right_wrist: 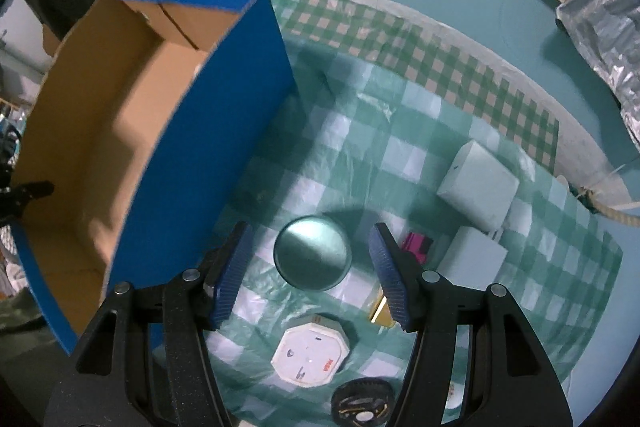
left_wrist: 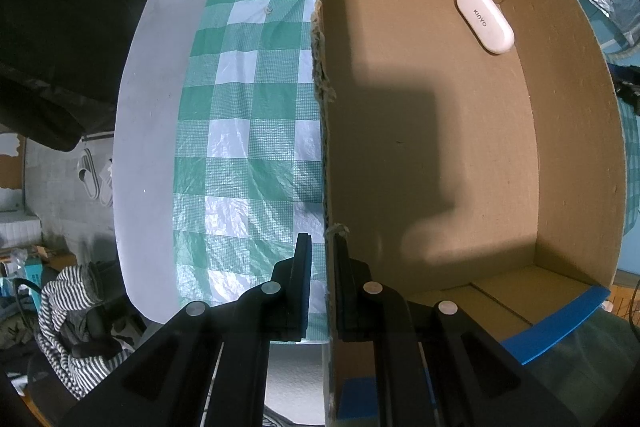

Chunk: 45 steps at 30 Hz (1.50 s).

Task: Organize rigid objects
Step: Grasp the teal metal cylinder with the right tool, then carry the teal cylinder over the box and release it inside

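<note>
Two views cover your table, and both take in the open cardboard box with blue outer walls (left_wrist: 460, 131). Furthest left in the left wrist view, a striped grey-and-white cloth (left_wrist: 76, 323) lies off the table on the floor clutter. Next comes the bare grey table edge (left_wrist: 148, 147), then the green-and-white checked plastic tablecloth (left_wrist: 248, 131). Your left gripper (left_wrist: 324, 247) is pinched shut on the torn left wall of the box near its front corner, one finger outside over the cloth and one inside. Within the box, a white oval plastic case marked KINYO (left_wrist: 485, 19) lies on the floor in the far right corner; the rest of the box floor carries only shadow.

From the right wrist view, the box (right_wrist: 200, 131) stands at the left side of the cloth (right_wrist: 400, 147), its blue right wall close beside your right gripper's left finger. Your right gripper (right_wrist: 310, 255) hangs with its fingers apart, holding nothing, and a round dark-green metal tin lid (right_wrist: 313, 253) lies on the cloth between the blue ribbed pads (right_wrist: 231, 275), touching neither as far as you can see. Nearer the front edge sit a white octagonal box (right_wrist: 311, 353) and a black round object (right_wrist: 363, 405). Behind the right finger lie a small gold item (right_wrist: 380, 311) and a magenta packet (right_wrist: 416, 245). Right of those, two pale rectangular boxes (right_wrist: 478, 185) stand beside each other.
</note>
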Available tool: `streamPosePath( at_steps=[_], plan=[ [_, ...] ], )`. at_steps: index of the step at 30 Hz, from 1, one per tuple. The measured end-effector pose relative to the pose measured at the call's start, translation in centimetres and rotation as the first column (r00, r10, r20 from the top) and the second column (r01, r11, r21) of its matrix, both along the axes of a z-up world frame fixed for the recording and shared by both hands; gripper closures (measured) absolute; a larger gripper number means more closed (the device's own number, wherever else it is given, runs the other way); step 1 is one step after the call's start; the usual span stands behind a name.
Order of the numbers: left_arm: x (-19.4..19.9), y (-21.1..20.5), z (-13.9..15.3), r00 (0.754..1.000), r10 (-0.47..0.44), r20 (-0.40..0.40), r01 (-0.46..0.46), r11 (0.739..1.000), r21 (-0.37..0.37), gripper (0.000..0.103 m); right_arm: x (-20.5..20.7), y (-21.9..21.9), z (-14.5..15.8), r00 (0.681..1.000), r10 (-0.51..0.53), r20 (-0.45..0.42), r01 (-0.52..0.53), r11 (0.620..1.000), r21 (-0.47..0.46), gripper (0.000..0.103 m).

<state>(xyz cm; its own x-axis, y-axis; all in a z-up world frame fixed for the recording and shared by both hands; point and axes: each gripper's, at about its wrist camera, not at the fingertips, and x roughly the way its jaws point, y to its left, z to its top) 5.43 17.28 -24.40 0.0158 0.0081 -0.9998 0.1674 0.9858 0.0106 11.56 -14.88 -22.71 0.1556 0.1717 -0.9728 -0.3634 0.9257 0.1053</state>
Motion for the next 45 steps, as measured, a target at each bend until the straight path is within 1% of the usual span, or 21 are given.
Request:
streamPosePath(
  at_steps=[5,8,10,11,12,17,20,33,45],
  plan=[
    [0.0,0.0,0.0,1.000,0.001,-0.003,-0.001,1.000,0.000,0.093,-0.1,0.1,-1.3,1.000,-0.002,-0.005,0.002,1.000,-0.011,0.041],
    [0.0,0.0,0.0,1.000,0.002,-0.003,-0.002,1.000,-0.002,0.093,-0.1,0.0,-1.8,1.000,-0.013,-0.002,0.013,1.000,-0.002,0.042],
    [0.0,0.1,0.0,1.000,0.002,-0.004,-0.002,1.000,-0.002,0.093,-0.1,-0.1,-2.1,1.000,-0.020,-0.007,0.020,1.000,0.001,0.046],
    [0.0,0.1,0.0,1.000,0.002,-0.004,-0.002,1.000,-0.002,0.093,-0.1,-0.2,-2.2,1.000,-0.020,-0.010,0.020,1.000,0.002,0.052],
    [0.0,0.1,0.0,1.000,0.002,-0.005,-0.002,1.000,-0.001,0.093,-0.1,-0.2,-2.4,1.000,-0.020,-0.016,0.020,1.000,0.002,0.055],
    [0.0,0.1,-0.1,1.000,0.002,-0.005,-0.002,1.000,-0.002,0.093,-0.2,-0.2,-2.6,1.000,-0.020,-0.006,0.020,1.000,0.002,0.056],
    [-0.1,0.0,-0.2,1.000,0.002,-0.006,-0.002,1.000,-0.002,0.093,-0.3,-0.1,-2.5,1.000,-0.005,0.004,0.005,1.000,-0.010,0.058],
    [-0.2,-0.1,-0.3,1.000,-0.006,-0.009,0.006,1.000,-0.001,0.093,-0.8,0.6,-0.4,0.999,0.026,0.018,-0.026,1.000,-0.011,0.059],
    [-0.2,-0.1,-0.2,1.000,-0.010,-0.008,0.010,1.000,-0.004,0.093,0.0,1.3,4.0,0.998,0.043,0.049,-0.044,0.999,0.012,0.059]
  ],
)
